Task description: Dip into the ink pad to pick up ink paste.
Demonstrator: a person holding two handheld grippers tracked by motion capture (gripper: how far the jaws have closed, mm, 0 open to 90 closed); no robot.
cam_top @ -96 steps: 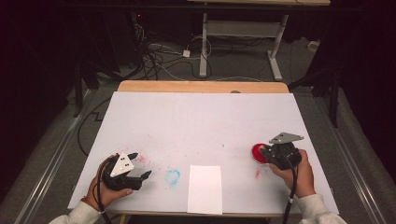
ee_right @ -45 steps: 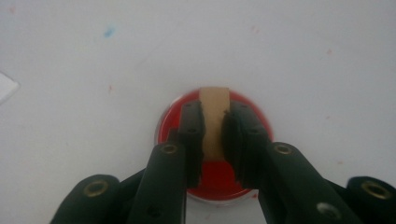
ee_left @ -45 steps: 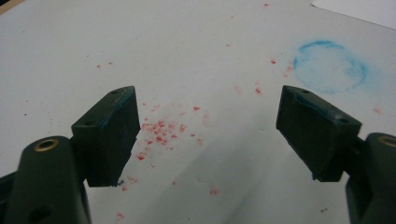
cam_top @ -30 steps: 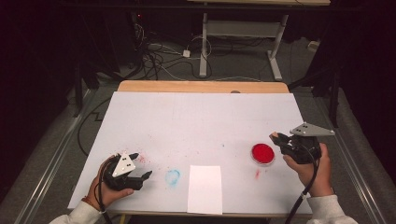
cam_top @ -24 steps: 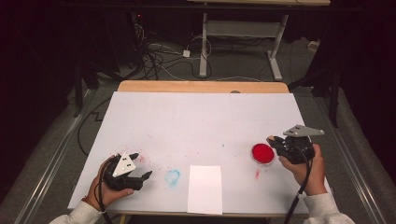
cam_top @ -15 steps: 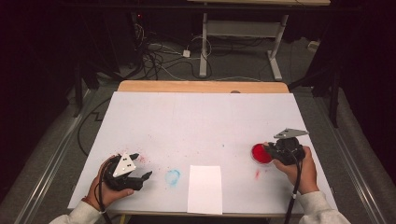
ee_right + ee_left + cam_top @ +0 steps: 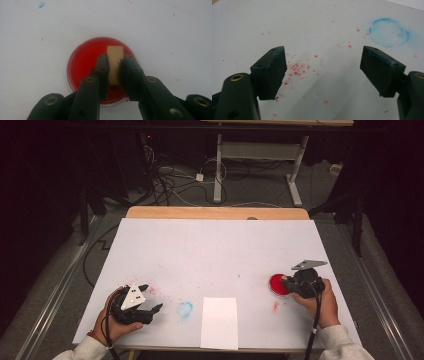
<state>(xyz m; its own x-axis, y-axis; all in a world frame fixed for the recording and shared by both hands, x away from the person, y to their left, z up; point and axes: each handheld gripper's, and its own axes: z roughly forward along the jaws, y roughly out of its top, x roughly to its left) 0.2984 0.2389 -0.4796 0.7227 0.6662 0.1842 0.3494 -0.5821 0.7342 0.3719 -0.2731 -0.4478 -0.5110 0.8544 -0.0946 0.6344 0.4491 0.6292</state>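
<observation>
While the small tan rectangular block (image 7: 114, 63) is pinched tight between the jaws of the right gripper (image 7: 292, 282), it's held right over the round red ink dish (image 7: 86, 63) – whether its tip touches the red can't be told. That dish is parked on the white table sheet (image 7: 215, 250), well to the right of the blank white paper rectangle (image 7: 219, 322). The left gripper (image 7: 150, 305) is rested left of that paper, jaws spread wide with nothing between – a smudged blue ring stamp (image 7: 390, 32) and red specks (image 7: 297, 67) are seen just ahead.
</observation>
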